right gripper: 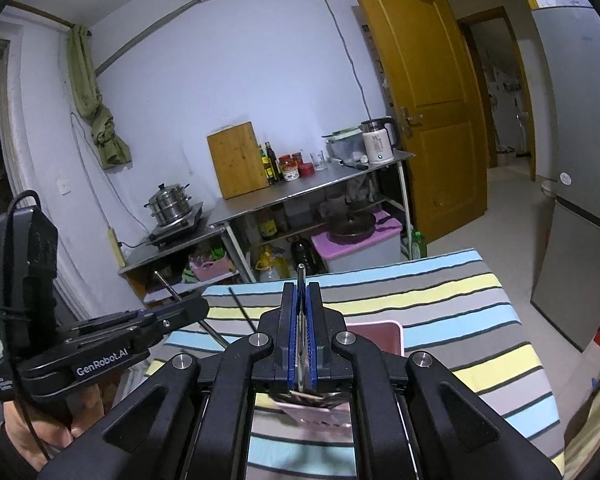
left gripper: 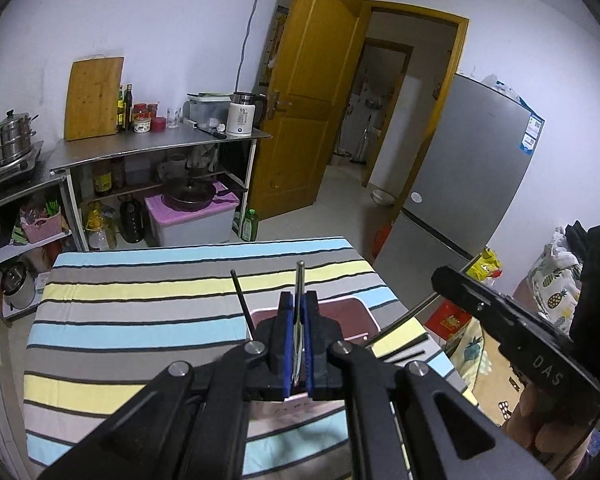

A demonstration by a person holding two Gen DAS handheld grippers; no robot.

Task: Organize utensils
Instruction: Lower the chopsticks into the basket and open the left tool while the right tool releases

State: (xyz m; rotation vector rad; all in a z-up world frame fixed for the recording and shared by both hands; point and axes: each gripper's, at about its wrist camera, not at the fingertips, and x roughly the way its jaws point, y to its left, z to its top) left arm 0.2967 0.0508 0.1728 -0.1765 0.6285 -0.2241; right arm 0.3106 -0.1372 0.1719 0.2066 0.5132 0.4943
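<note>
- Left wrist cam: I'm seeing the left gripper pinching a thin metal utensil between its blue pads, handle end poking up past the tips. Can't tell if it's a spoon or a fork from here.
- It's hanging over a pink bin that's sitting on the striped table. A black stick is leaning up out of the bin's left side.
- The right gripper is showing off to the right, with a long metal rod sticking out of it toward the bin.
- Right wrist cam: the right gripper is clamping its own metal utensil, jaws pressed tight on it, tip pointing up.
- The bin is sitting just ahead and right of the fingers, on the table, with the black stick off to the left.
- The left gripper is showing at left with its utensil poking out.
</note>
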